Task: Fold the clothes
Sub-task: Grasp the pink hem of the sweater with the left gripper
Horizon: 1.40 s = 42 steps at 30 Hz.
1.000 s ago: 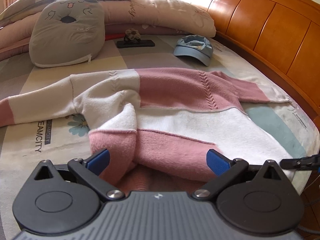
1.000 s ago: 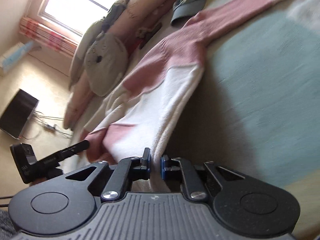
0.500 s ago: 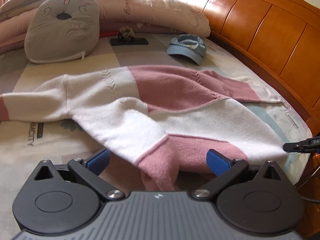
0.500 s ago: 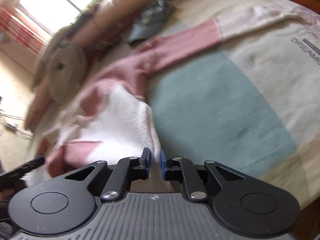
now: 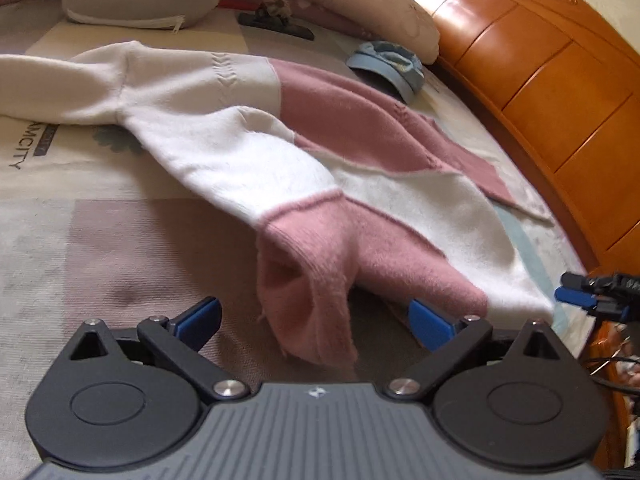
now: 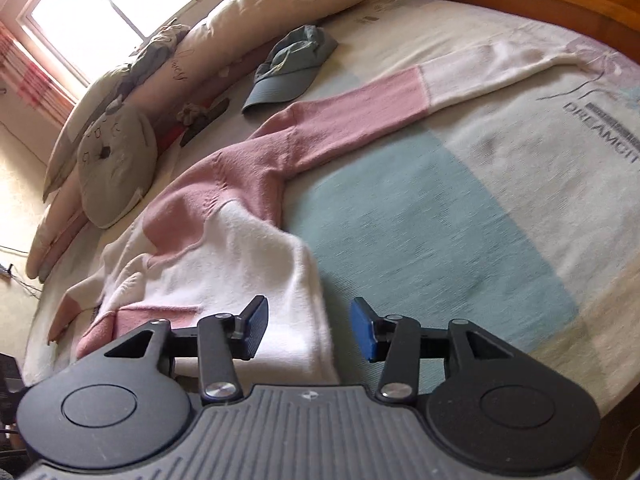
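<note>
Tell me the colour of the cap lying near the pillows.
The cap is dusty blue, clearest in the right wrist view.

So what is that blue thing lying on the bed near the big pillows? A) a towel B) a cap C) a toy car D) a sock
B, because the blue cap has a stiff brim and a rounded crown, and it lies on the bed sheet just beyond the pink and white sweater, beside the long pillow.
</note>
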### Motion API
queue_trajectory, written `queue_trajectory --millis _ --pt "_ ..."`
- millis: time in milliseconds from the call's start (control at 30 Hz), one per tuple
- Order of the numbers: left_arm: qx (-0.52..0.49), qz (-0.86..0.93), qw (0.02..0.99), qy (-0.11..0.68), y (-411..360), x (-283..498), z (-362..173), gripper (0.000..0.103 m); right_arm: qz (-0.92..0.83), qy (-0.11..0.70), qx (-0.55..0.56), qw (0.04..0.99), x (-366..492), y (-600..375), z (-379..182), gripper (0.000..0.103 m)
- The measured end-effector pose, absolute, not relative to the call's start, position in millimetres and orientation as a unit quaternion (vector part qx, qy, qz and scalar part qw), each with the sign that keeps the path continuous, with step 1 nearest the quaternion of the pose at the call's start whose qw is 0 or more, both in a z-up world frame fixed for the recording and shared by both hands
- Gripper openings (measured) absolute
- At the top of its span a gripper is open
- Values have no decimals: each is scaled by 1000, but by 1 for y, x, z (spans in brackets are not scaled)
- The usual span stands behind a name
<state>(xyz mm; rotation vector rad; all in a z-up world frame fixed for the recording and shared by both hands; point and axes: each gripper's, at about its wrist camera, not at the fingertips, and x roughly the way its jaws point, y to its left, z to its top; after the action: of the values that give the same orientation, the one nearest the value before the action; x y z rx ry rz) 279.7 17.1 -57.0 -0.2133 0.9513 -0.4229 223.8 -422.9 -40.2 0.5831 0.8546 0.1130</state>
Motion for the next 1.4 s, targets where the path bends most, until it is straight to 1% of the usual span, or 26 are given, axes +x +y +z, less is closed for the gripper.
queue_trajectory --millis 133,267,367,500,633,667,800,867,1033,1100,1233,1267,1333,1367,1400 --pt "-71 -164 875 449 14 282 -58 99 69 414 274 865 226 -410 -42 55" --pt "-88 -108 886 441 44 287 -52 100 75 414 257 870 226 -400 -40 60" --pt "-79 -56 894 437 68 286 -50 101 78 413 259 870 227 -398 -40 60" --pt "-91 -5 891 444 96 289 -53 101 81 413 263 868 229 -395 -40 61" --pt "-94 -6 892 442 95 286 -52 99 91 413 259 868 231 -388 -38 62" --pt "-99 -20 891 442 91 285 -52 99 95 413 256 869 232 -385 -37 63" --pt "-151 -102 876 447 78 280 -55 99 110 414 242 871 235 -370 -36 69" --pt "-178 -128 865 452 69 278 -63 99 117 416 238 870 236 -364 -37 69" --pt "-209 -149 867 427 59 275 -70 99 134 423 243 863 238 -353 -41 69" --pt "-264 -179 849 422 64 276 -71 98 138 426 242 861 238 -351 -42 69" --pt "-364 -182 818 407 76 274 -89 97 146 434 247 854 236 -350 -45 69" --pt "-386 -180 814 395 81 272 -93 95 145 435 249 853 236 -350 -46 69" --pt "-417 -172 810 375 90 268 -102 83 143 434 253 853 235 -351 -47 69" --pt "-421 -167 810 372 94 267 -105 69 142 433 253 853 234 -351 -47 69" --pt "-422 -163 810 372 96 265 -107 60 141 433 254 853 234 -351 -47 69"
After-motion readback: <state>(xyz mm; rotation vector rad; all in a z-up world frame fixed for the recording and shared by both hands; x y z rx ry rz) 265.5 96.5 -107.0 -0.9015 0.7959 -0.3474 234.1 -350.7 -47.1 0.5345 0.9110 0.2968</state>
